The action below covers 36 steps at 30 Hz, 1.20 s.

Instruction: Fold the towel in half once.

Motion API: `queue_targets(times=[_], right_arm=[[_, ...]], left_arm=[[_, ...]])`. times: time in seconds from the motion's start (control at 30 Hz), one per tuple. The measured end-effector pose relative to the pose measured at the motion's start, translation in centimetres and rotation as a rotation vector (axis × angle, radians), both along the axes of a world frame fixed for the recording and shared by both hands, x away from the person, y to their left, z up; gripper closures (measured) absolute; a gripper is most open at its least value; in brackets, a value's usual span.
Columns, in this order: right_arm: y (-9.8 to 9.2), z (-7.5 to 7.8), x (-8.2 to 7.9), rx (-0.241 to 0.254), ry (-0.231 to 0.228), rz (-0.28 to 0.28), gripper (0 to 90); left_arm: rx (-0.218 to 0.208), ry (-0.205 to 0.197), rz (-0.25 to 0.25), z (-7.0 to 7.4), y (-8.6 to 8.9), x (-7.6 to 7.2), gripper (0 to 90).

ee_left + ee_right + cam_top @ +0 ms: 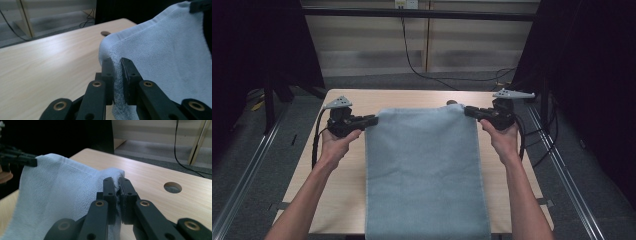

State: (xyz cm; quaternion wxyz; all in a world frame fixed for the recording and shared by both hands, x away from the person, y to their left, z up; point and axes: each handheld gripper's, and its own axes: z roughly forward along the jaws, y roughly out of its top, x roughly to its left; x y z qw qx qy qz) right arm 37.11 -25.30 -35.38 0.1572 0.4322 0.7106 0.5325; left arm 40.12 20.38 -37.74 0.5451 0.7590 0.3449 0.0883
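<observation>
Pale blue terry towel (424,175) lies lengthwise on light wood surface (347,200), near end over edge. L tongs (373,120) & R tongs (468,111) pinch far corners. Soft, limp, light; hemmed corners prob. best grip.

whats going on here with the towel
A person is holding a light blue terry towel by its two far corners, one hand-held gripper on each. The left gripper is shut on the left corner and the right gripper on the right corner, with cloth pinched between the fingers. The far edge is lifted off the light wooden table, while the rest of the towel lies flat along it and reaches the near edge.
</observation>
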Motion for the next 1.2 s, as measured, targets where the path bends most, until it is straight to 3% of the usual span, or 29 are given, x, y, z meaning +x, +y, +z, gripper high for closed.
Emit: queue_targets(times=[0.13, 0.23, 0.33, 0.4, 0.5, 0.57, 0.6, 0.7, 0.77, 0.87, 1.0, 1.07, 1.13, 1.2], right_arm=[[-0.1, -0.5, -1.1, 0.007, -0.007, 0.021, 85.1], [0.0, -0.5, -3.3, -0.003, -0.026, 0.056, 85.1], [-0.1, -0.4, -5.6, -0.010, -0.034, 0.069, 85.1], [-0.1, -0.5, -7.3, -0.027, -0.035, 0.087, 85.1], [-0.1, -0.8, -10.0, -0.047, -0.038, 0.109, 85.2], [-0.1, -1.0, -11.3, -0.049, -0.040, 0.120, 85.1], [-0.1, -1.3, -12.0, -0.054, -0.037, 0.127, 85.1], [0.2, -3.6, -13.9, -0.083, 0.016, 0.146, 85.1], [0.3, -5.2, -14.7, -0.114, 0.057, 0.145, 85.1], [0.4, -7.9, -15.7, -0.200, 0.140, 0.140, 85.1], [0.9, -9.7, -17.1, -0.238, 0.197, 0.162, 85.1], [1.1, -10.6, -17.5, -0.227, 0.219, 0.180, 85.1], [1.6, -11.7, -18.0, -0.246, 0.257, 0.179, 85.1], [1.9, -12.9, -18.2, -0.249, 0.293, 0.188, 85.1]], left_arm=[[0.022, -0.011, -0.029, -0.1, 0.6, -1.3, 81.7], [0.021, -0.027, -0.042, -0.3, 1.2, -2.9, 81.6], [-0.020, -0.032, -0.062, -0.5, 1.9, -5.1, 81.7], [-0.021, -0.030, -0.078, -0.5, 2.0, -6.4, 81.7], [-0.006, -0.040, -0.112, -0.8, 2.2, -8.9, 81.7], [0.047, -0.066, -0.113, -1.1, 2.1, -10.4, 81.7], [0.054, -0.059, -0.124, -1.4, 2.1, -10.9, 81.6], [0.080, -0.002, -0.145, -3.5, 2.1, -12.3, 81.6], [0.086, 0.064, -0.165, -5.1, 2.0, -13.2, 81.6], [0.103, 0.113, -0.201, -6.6, 1.8, -14.7, 81.4], [0.143, 0.177, -0.248, -7.9, 1.5, -16.6, 81.3], [0.149, 0.205, -0.249, -9.4, 1.5, -17.4, 81.3], [0.186, 0.248, -0.276, -10.8, 1.2, -17.5, 81.0], [0.201, 0.280, -0.263, -11.6, 1.1, -17.2, 81.0]])
